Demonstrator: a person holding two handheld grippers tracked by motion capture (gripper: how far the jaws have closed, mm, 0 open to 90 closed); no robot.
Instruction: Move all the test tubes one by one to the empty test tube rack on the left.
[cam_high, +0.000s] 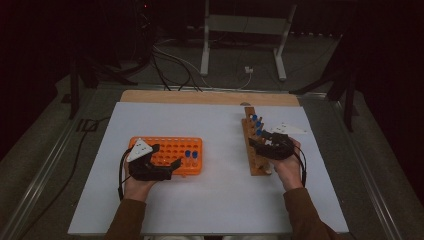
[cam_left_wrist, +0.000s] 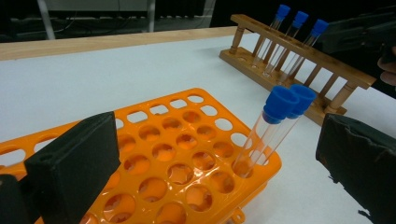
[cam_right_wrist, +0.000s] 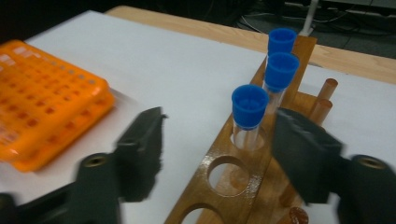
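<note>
At centre-left of the high view, the left gripper (cam_high: 159, 165) rests open-jawed on the orange plastic rack (cam_high: 172, 148); in the right gripper view, the right gripper (cam_right_wrist: 217, 156), jaws apart, should centre on the nearest blue-capped glass tube (cam_right_wrist: 249, 116) in the wooden rack (cam_right_wrist: 233, 182) before clamping

Racks on my table: two, one orange plastic rack (cam_high: 170, 150) and one wooden rack (cam_high: 254, 150)
Blue-capped tubes in the orange rack: two (cam_left_wrist: 266, 135)
Blue-capped tubes in the wooden rack: three (cam_right_wrist: 250, 114)
Grippers I hold: two, the left gripper (cam_high: 167, 162) and the right gripper (cam_high: 257, 139)
</note>
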